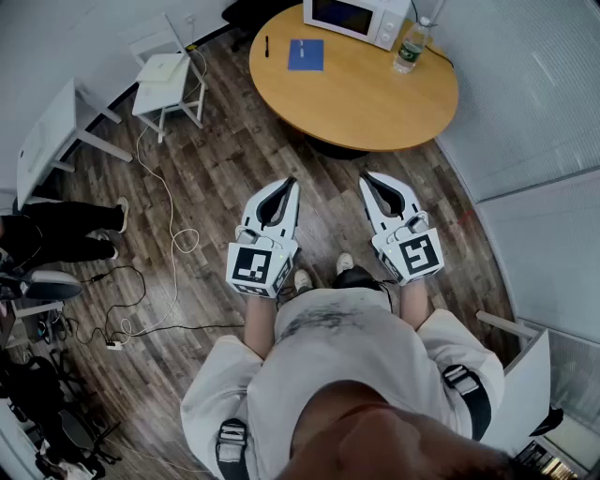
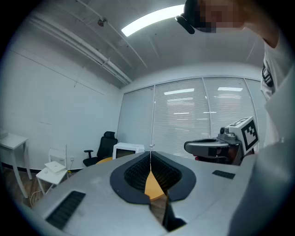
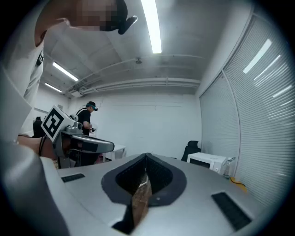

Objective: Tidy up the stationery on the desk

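Observation:
A round wooden desk (image 1: 366, 94) stands ahead of me. On it lie a black pen (image 1: 266, 45) and a blue notebook (image 1: 306, 54). My left gripper (image 1: 292, 182) and right gripper (image 1: 367, 176) are held side by side over the floor, level and aimed toward the desk, well short of it. Both are shut with nothing between the jaws. In the left gripper view the left gripper (image 2: 150, 150) shows its tips meeting in a line, with a sliver of the desk (image 2: 154, 186) behind them. In the right gripper view the right gripper (image 3: 146, 156) has its tips meeting too.
A white microwave (image 1: 356, 19) and a water bottle (image 1: 410, 45) stand at the desk's far edge. A small white table (image 1: 164, 80), a white desk (image 1: 52, 131) and floor cables (image 1: 159, 216) are to the left. A person's legs (image 1: 56, 234) show at far left, a black office chair (image 2: 105, 145) farther back.

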`<state>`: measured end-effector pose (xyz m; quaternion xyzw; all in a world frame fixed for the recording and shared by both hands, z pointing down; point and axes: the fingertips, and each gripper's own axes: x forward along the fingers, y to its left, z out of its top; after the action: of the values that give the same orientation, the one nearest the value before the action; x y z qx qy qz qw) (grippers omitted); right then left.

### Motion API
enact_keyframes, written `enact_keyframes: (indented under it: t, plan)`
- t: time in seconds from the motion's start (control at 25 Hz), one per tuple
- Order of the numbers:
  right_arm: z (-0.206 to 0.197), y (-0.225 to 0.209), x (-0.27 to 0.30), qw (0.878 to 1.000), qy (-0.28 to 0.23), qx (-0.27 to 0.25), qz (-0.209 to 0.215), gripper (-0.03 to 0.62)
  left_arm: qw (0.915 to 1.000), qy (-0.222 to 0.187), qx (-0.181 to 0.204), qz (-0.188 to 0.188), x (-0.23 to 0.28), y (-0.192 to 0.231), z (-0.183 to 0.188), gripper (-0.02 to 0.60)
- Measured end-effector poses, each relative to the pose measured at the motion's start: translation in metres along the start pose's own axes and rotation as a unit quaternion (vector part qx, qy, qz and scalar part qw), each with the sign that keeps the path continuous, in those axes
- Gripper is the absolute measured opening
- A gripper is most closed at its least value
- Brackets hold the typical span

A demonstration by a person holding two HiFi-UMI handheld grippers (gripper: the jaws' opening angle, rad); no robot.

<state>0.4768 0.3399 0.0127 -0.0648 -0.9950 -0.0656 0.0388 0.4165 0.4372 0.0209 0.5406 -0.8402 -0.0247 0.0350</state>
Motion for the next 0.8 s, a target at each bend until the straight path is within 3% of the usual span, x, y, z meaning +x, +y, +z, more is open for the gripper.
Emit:
enact_keyframes:
  t: [0.2,0.36,0.56,0.8]
  plan:
    - [-0.002,-0.018,-0.014,0.999,-0.021,0.024,0.009,0.063,0.9998,-0.003,0.004,0.018,0.009,-0.021,-0.002,0.014]
    - [-0.008,-0.042,-0.019,1.0,-0.012,0.014,0.024,0.064,0.9979,0.014,0.024,0.059,0.023,-0.031,-0.007,0.014]
    - [-0.015,-0.052,-0.009,0.998,-0.004,0.004,0.067,0.063,0.995,0.02,0.008,0.098,0.031,-0.032,-0.011,0.014]
    - [-0.023,-0.062,0.016,0.996,0.006,0.009,0.088,0.064,0.9929,0.033,0.001,0.114,0.045,-0.021,-0.018,0.014]
